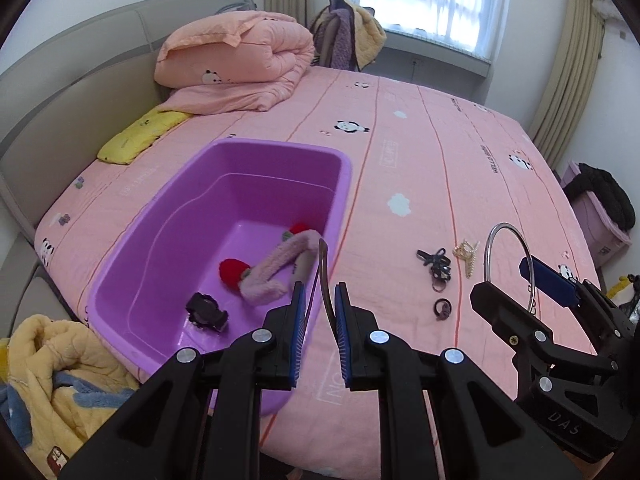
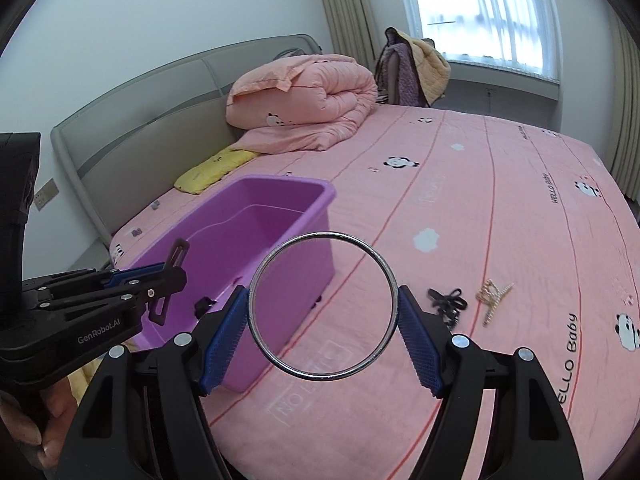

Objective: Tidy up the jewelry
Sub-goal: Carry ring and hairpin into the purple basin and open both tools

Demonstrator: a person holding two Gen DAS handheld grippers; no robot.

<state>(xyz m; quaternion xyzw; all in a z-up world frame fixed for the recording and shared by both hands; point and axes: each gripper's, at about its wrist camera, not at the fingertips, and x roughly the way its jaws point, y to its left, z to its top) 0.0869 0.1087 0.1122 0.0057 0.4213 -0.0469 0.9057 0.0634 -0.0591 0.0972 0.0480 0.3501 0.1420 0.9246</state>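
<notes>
1. Purple bin (image 1: 224,216) on the bed (image 1: 440,152) already holds a fuzzy headband (image 1: 276,272) and a black clip (image 1: 206,314).
2. My right hand-held gripper (image 2: 323,322) grips a silver bangle (image 2: 376,260); my left hand-held gripper (image 1: 320,312), nearly closed, pinches a dark hair clip (image 1: 322,256), both over the bed.
3. Left: gold claw clip (image 1: 467,255), black hair ties (image 1: 436,266).

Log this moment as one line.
left gripper: shut on dark hair clip | right gripper: shut on silver bangle | purple bin: on bed

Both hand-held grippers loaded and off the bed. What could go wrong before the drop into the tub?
1. The silver bangle is pinched only at two edge points by the right hand-held gripper; it could pivot or slip out.
2. The dark hair clip sits at the left hand-held gripper's pad tips, so it may drop short of the purple tub.
</notes>
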